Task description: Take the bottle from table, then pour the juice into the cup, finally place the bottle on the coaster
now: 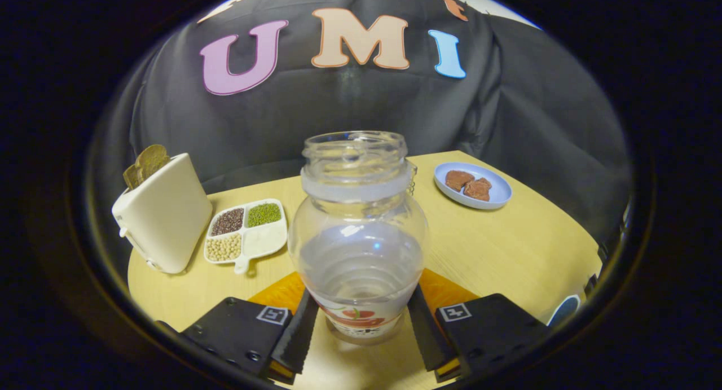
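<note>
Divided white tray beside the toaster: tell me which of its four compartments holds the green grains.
In the divided white tray, the green grains fill the far compartment away from the cream toaster; the others hold dark, beige and white contents.

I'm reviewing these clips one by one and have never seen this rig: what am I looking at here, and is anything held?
The camera rides on a hand-held gripper and looks forward along its two fingers. Between them stands an open clear bottle; both fingers press its lower sides, so it looks gripped. It is upright, with an orange coaster showing just behind its base. Beyond, on the round wooden table, are a white toaster with bread in it, a divided tray of beans and grains, and a blue plate with brown pieces of food.
</note>
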### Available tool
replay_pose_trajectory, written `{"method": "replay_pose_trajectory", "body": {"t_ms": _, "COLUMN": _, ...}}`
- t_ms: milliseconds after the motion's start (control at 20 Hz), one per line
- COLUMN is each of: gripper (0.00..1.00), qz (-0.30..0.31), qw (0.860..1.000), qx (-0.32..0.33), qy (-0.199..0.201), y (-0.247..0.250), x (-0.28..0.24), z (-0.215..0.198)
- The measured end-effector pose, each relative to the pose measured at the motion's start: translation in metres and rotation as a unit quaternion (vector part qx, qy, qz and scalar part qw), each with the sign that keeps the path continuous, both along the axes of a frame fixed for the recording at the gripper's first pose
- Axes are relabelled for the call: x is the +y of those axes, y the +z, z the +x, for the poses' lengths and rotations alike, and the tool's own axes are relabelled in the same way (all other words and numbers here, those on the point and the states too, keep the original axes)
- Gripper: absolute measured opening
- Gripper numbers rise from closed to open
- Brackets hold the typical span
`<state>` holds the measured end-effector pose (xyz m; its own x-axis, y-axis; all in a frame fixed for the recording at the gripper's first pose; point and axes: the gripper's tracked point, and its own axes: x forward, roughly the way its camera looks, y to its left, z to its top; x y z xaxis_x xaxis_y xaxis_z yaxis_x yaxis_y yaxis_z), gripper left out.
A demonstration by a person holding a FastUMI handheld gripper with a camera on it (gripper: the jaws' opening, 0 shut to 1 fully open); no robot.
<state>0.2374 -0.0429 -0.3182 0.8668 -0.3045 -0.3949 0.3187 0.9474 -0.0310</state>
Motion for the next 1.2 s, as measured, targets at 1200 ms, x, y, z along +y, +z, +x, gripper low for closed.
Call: {"method": "replay_pose_trajectory", "body": {"t_ms": 1200, "gripper": 0.99, "qz": 0.01, "qw": 0.999, "qx": 0.047, "qy": 0.022, "y": 0.014, "x": 0.0, "z": -0.083}}
